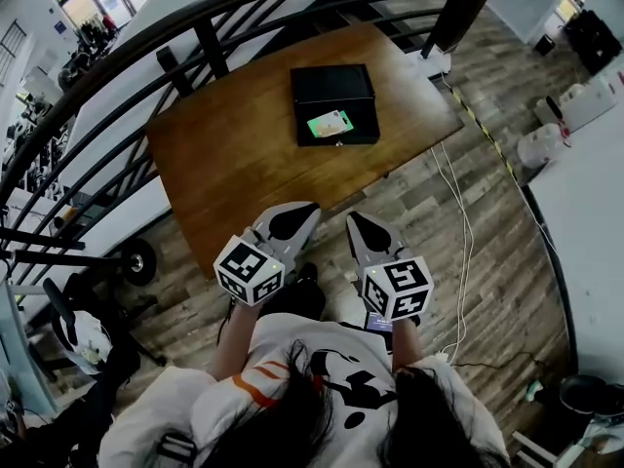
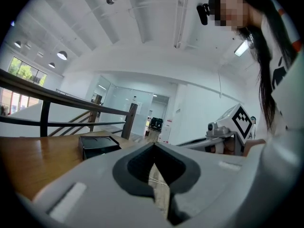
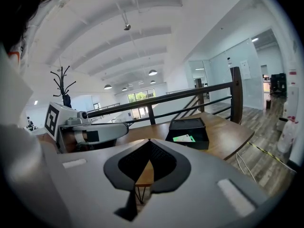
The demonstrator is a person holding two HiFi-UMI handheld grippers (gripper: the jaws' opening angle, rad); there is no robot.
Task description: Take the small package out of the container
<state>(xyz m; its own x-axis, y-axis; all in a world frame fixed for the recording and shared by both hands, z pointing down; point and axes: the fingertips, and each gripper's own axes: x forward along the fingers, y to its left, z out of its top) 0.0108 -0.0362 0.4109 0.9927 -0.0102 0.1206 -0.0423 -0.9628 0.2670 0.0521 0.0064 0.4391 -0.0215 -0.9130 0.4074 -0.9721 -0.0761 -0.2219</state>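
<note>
A black open container sits at the far side of the wooden table. A small green and white package lies inside it near its front wall. Both grippers hover side by side short of the table's near edge, well apart from the container. The left gripper has its jaws pressed together with nothing between them, and so does the right gripper. The left gripper view shows its shut tips and the container beyond. In the right gripper view the tips point toward the container and package.
A dark metal railing curves along the table's far and left sides. White cables trail over the wooden floor at the right. A white counter stands at the far right. A wheeled cart stands left of the table.
</note>
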